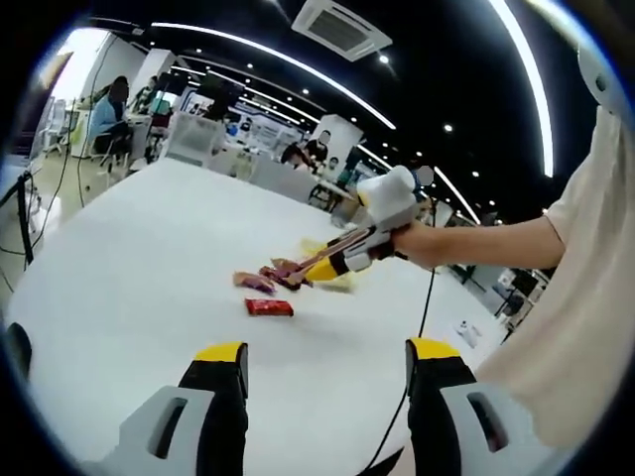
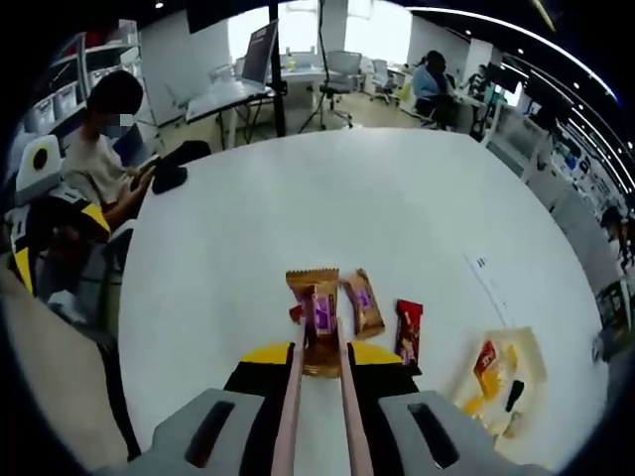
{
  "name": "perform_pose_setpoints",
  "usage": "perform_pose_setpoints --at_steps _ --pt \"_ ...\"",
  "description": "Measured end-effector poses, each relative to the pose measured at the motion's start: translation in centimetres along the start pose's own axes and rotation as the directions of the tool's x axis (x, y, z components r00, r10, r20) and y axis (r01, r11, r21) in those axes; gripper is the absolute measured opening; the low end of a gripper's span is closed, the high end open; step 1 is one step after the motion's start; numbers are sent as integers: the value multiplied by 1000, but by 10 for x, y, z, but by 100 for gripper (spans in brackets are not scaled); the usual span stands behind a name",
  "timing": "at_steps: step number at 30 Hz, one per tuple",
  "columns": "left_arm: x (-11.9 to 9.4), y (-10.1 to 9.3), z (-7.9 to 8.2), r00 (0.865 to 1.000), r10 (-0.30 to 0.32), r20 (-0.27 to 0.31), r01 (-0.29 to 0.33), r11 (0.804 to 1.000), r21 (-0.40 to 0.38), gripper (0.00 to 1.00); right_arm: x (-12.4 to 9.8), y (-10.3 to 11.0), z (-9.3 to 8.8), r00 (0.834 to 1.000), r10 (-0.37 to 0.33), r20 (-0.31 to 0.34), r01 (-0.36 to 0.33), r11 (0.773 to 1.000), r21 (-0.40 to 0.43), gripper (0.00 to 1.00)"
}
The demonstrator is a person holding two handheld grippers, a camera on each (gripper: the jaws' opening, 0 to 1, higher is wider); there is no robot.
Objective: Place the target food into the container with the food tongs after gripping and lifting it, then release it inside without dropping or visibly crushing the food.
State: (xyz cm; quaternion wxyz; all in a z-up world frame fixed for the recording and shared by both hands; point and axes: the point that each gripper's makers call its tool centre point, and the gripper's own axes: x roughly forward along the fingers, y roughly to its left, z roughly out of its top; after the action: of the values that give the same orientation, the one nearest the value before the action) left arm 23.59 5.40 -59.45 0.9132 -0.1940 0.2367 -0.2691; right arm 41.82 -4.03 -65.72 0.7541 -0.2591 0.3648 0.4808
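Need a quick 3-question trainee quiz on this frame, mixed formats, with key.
1. True or false: the tongs in the right gripper are closed on a snack pack.
2. Multiple choice: the red pack is A) on the table, B) in the yellow tray, C) in the tongs.
3. Fill in: the left gripper is ____ and holds nothing.

Key: 1 true; 2 A; 3 open.
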Motion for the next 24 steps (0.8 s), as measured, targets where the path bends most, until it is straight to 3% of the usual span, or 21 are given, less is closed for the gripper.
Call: perform_pose_setpoints --at_steps 16,21,24 --pt "8 -13 -1 999 -30 -20 30 999 18 64 -38 -54 -7 995 -97 34 95 993 66 20" --pt "9 -13 -3 999 -27 -25 27 1000 14 64 -39 -57 -21 997 -68 -20 69 997 44 17" --pt "10 -14 -4 999 -23 -28 23 1000 9 64 -39 -59 -25 996 -81 -22 82 996 37 17"
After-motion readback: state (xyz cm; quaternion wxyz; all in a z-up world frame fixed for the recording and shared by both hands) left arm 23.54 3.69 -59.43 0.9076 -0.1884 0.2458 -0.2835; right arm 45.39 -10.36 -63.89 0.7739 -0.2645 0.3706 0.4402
